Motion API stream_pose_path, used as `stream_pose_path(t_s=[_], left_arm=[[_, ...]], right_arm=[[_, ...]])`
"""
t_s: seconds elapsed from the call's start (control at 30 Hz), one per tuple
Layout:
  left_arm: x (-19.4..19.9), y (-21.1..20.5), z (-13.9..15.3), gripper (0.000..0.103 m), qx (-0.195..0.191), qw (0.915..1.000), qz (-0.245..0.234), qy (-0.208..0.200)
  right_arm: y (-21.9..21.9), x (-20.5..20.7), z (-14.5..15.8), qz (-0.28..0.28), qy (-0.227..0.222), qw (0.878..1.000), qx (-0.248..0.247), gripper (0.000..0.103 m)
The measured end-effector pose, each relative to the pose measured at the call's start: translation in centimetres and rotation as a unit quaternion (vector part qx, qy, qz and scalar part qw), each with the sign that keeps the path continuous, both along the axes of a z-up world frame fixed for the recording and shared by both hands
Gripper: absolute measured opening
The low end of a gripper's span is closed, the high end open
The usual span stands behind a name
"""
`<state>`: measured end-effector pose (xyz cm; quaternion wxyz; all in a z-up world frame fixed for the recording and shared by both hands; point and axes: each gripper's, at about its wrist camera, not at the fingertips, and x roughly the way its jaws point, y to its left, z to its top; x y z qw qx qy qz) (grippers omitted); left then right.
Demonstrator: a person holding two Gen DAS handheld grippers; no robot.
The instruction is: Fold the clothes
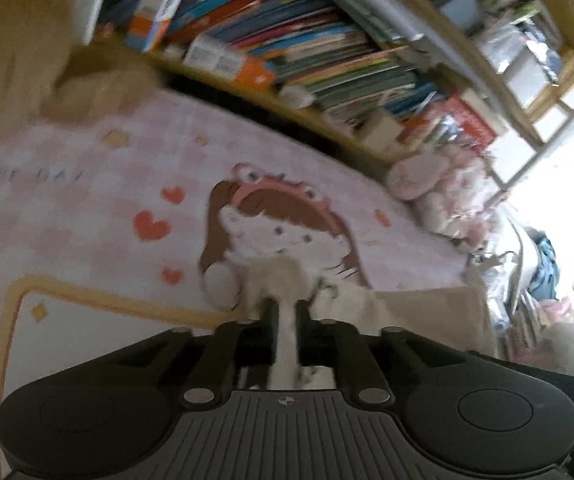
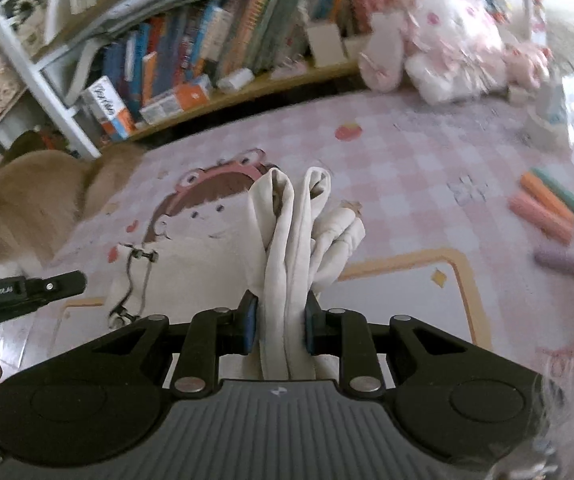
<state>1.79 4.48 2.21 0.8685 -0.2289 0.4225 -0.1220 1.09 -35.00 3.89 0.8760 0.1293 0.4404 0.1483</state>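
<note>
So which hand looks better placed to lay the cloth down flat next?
Probably the right gripper: it clamps a thick bunch of the cream garment above open mat. The left gripper pinches only a thin edge.

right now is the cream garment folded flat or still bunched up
Bunched. The cream garment stands in thick rolled pleats between the right gripper's shut jaws, and the left gripper pinches another part.

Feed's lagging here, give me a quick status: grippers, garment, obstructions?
Left gripper shut on cream garment. Right gripper shut on a bunched fold. Markers beside it on the mat.
</note>
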Motion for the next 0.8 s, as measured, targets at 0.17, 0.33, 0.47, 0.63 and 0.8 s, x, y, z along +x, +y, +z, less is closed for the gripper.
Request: stream_pose_path(t_s=[0.17, 0.33, 0.47, 0.63, 0.8], left_arm=[[0.1, -0.1, -2.1, 0.074, 0.010, 0.9995, 0.016, 0.026], [0.7, -1.6, -3.0, 0.070, -0.006, 0.9994, -0.024, 0.025], [1.6, -1.9, -3.8, 0.054, -0.020, 0.9985, -0.030, 0.040], [2.7, -2.3, -4.9, 0.030, -0.037, 0.9968, -0.039, 0.060], [2.6, -2.4, -4.9, 0.014, -0.042, 0.9962, -0.042, 0.064]], right_arm=[[-1.3, 0.3, -2.5, -0.028, 0.044, 0.999, 0.006, 0.024], [-2.2, 0.7, -3.9, -0.043, 0.067, 0.997, 0.023, 0.033], [-2.7, 0.9, -4.5, -0.052, 0.078, 0.995, 0.037, 0.036], [-3.1, 1.1, -4.8, -0.056, 0.084, 0.993, 0.054, 0.037], [-2.3, 1.3, -4.2, -0.034, 0.061, 0.997, 0.028, 0.023]])
